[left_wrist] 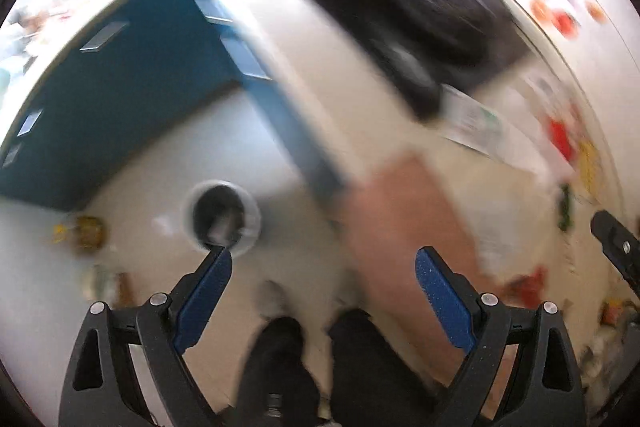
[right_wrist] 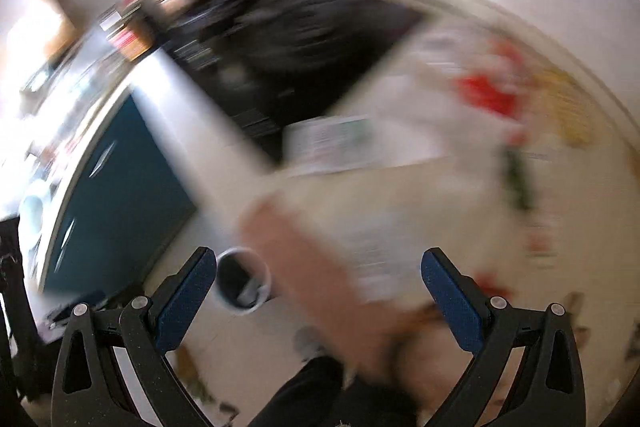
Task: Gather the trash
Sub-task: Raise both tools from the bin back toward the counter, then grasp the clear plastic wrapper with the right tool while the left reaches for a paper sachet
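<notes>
Both views motion-blurred. Left gripper (left_wrist: 323, 257) points down at the floor, jaws spread wide, nothing between them — white trash bin (left_wrist: 221, 218) at its 10 o'clock. Right gripper (right_wrist: 319, 259) likewise wide and empty; bin (right_wrist: 243, 279) beside its left finger.

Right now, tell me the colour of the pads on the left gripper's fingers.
Blue, on black fingers; the pads of the left gripper show best in the left wrist view.

readable text: none | printed sheets (left_wrist: 474, 125) on counter: too blurred | magnets: no legible lettering
</notes>
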Tool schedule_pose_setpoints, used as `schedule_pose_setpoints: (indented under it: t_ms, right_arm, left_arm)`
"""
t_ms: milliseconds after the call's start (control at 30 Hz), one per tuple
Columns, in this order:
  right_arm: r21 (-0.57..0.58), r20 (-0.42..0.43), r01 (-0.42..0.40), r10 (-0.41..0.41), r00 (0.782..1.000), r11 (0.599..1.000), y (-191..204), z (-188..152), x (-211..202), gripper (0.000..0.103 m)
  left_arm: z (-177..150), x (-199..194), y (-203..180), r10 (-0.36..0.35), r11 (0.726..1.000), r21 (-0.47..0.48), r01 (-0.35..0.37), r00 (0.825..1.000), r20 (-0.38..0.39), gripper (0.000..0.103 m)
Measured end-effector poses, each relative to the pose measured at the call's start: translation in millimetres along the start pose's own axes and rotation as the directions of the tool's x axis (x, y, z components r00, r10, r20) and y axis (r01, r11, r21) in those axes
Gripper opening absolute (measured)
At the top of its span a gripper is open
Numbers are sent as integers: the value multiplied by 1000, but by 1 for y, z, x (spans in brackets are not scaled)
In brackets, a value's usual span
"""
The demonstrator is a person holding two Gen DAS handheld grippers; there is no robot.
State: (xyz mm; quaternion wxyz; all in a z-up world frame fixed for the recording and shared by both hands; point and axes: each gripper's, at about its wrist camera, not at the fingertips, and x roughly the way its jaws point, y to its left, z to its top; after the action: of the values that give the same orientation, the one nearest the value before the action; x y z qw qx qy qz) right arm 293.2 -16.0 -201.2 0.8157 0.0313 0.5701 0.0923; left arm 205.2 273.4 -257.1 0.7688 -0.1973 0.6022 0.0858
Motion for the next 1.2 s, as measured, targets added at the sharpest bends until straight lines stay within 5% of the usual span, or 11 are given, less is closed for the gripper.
schedule_pose_setpoints:
  t_ms: [167, 333, 400, 433, 600, 633, 700, 767, 833, 900, 1200]
  right_arm:
    - [198, -30, 145, -142, 989, 969, -137, 30, 20, 103]
    - [288, -83, 172, -155, 985, 942, -217, 33, 49, 103]
    - [306, -96, 169, -146, 985, 937, -227, 31, 60, 100]
    - [313, -102, 162, -137, 985, 936, -232, 30, 66, 100]
    - [305, -134, 133, -96, 986, 943, -241, 18, 89, 91]
    - [299, -136, 129, -91, 986, 946, -241, 15, 91, 89]
    - [282, -143, 120, -83, 986, 952, -238, 11, 100, 80]
    - [258, -119, 85, -56, 991, 962, -231, 7, 102, 70]
    - [228, -78, 76, -60, 995, 971, -224, 5, 96, 43]
    - [207, -69, 114, -102, 992, 972, -217, 6, 92, 4]
    - [342, 5, -15, 14, 1000, 940, -237, -4, 61, 3]
  left_arm:
    - [6, 60, -106, -58, 993, 97, 72, 988, -144, 93]
    - [1, 105, -161, -38, 990, 120, 69, 971, -237, 92]
    - [-1, 117, -169, -32, 993, 105, 61, 966, -256, 82]
    - [-2, 121, -171, -19, 993, 104, 48, 966, -260, 62]
    - [-15, 122, -187, 103, 979, 190, -69, 978, -179, 40]
    - [-16, 119, -186, 102, 978, 196, -70, 982, -160, 20]
    - [-16, 118, -183, 115, 975, 206, -82, 982, -152, 3]
    - [-11, 117, -179, 100, 979, 194, -67, 982, -162, 3]
    - [-11, 114, -175, 111, 976, 204, -79, 982, -151, 2]
    - [-7, 109, -168, 108, 975, 208, -76, 983, -148, 2]
    - [1, 83, -171, 47, 979, 204, -27, 995, -92, 0]
